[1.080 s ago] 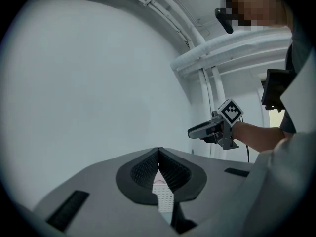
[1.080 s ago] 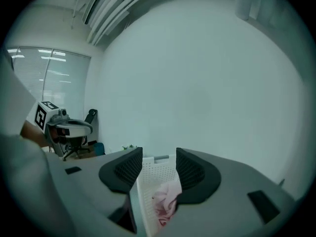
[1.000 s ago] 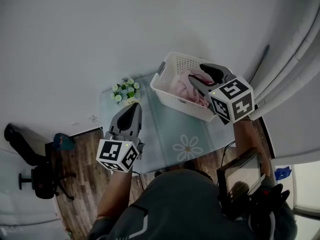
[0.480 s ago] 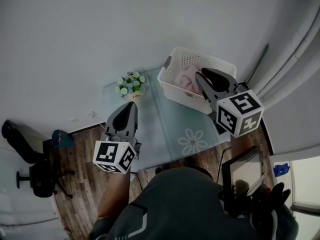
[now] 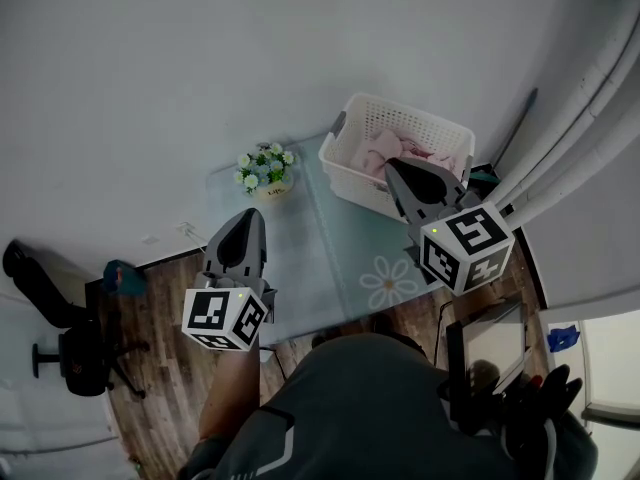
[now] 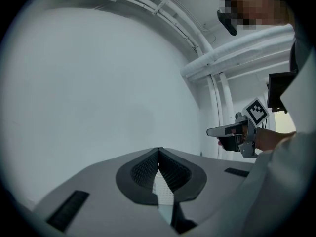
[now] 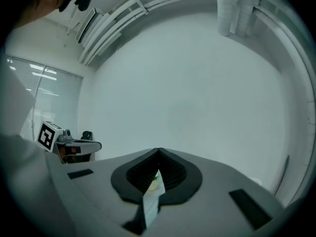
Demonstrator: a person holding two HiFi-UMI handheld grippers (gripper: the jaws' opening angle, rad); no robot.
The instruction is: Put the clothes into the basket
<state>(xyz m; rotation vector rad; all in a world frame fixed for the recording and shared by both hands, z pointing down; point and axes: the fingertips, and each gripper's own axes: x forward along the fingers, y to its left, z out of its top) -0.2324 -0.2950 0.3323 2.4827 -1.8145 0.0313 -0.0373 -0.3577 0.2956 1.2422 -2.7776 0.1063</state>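
Note:
A white slatted basket (image 5: 432,124) stands at the far right of the glass table (image 5: 330,253), with pink clothes (image 5: 382,151) lying inside it. My right gripper (image 5: 391,166) hovers at the basket's near wall. Its jaws have just been closing and now stand shut, with nothing between them. My left gripper (image 5: 250,214) hangs over the table's left edge, shut and empty. In the left gripper view the jaws (image 6: 158,150) meet against a bare wall, and the right gripper (image 6: 217,131) shows at the right. The right gripper view shows its own closed jaws (image 7: 158,151) and the left gripper (image 7: 95,145).
A small pot of flowers (image 5: 265,170) stands on the table's far left corner. A daisy print (image 5: 388,282) marks the glass near me. A black office chair (image 5: 70,356) stands on the wooden floor at left. A dark screen (image 5: 488,346) sits by my right side.
The right gripper has drawn back from above the clothes in the basket to its near wall, and its jaws have closed. The left gripper has slid slightly left and toward me.

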